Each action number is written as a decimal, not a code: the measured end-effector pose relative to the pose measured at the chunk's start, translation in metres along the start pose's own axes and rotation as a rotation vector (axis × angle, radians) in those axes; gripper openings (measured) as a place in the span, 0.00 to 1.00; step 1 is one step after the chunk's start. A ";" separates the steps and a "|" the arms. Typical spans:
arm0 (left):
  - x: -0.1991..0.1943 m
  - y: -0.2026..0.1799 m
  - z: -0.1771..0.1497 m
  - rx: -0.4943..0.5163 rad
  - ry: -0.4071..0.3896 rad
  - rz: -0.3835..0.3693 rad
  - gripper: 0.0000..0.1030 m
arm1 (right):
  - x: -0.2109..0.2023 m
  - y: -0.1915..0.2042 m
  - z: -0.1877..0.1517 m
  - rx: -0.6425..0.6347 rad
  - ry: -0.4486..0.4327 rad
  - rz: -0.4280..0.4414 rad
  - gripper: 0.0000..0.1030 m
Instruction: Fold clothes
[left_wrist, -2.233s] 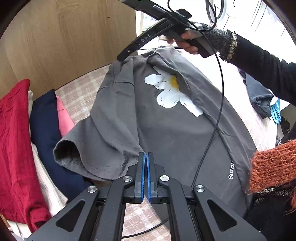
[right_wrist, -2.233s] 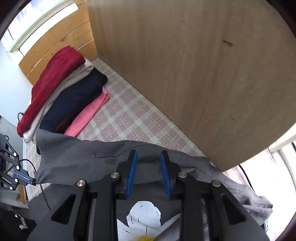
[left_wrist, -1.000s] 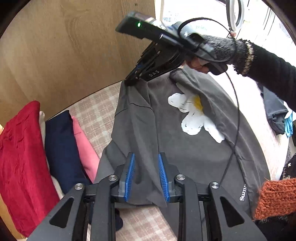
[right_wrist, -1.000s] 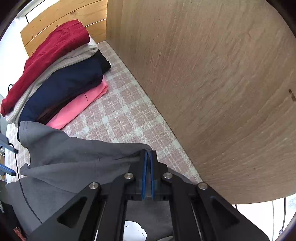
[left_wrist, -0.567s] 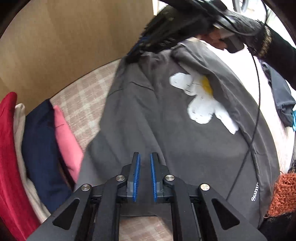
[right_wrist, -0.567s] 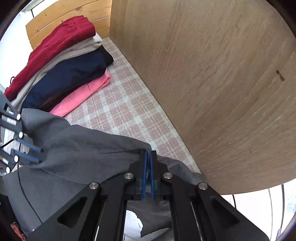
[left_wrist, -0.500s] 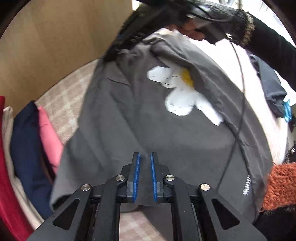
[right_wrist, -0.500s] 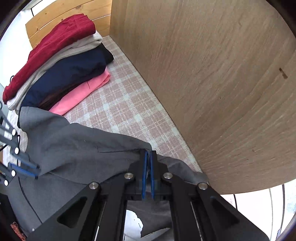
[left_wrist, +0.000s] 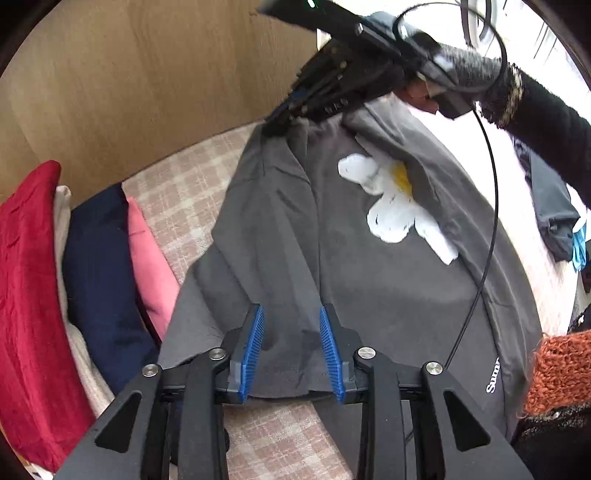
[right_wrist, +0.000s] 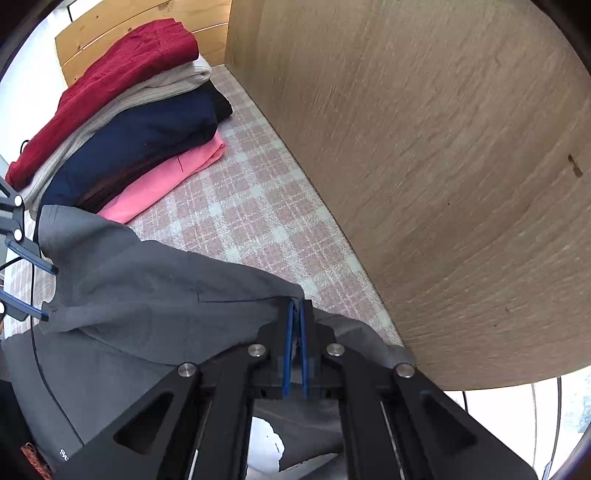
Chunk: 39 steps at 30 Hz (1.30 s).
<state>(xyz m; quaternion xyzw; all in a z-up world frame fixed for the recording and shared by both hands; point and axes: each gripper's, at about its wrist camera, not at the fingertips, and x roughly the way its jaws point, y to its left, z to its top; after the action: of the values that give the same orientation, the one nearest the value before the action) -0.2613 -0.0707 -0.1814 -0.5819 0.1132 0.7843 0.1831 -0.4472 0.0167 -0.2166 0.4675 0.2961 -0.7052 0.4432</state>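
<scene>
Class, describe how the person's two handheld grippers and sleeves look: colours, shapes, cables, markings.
Both grippers, left and right, are matte black angular linkages with silver pivot bolts and ribbed blue finger pads. A thin black cable trails from the right one, which shows a green light. The right sleeve is black knit with a speckled cuff; an orange knit sleeve shows beside the left gripper.

Left tool (left_wrist: 291, 354) gaping; right tool (right_wrist: 295, 345) clamped tight.

Tall light-wood panel wall (right_wrist: 424, 166) beside pink-and-white checked cloth surface (right_wrist: 258, 221); slatted wooden board (right_wrist: 110, 26) behind; bright daylight at right.
</scene>
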 end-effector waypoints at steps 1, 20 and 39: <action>0.007 -0.003 -0.001 0.016 0.024 0.011 0.29 | 0.000 0.000 0.000 0.003 0.000 0.001 0.04; -0.067 0.104 0.037 -0.109 -0.065 0.444 0.02 | -0.011 -0.003 0.008 0.100 -0.074 -0.021 0.05; -0.094 0.104 0.033 -0.105 -0.105 0.365 0.15 | 0.025 0.025 0.033 0.000 -0.050 -0.055 0.13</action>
<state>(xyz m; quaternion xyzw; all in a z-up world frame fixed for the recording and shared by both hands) -0.3097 -0.1668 -0.0858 -0.5187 0.1662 0.8386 0.0129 -0.4419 -0.0300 -0.2274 0.4413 0.2975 -0.7288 0.4308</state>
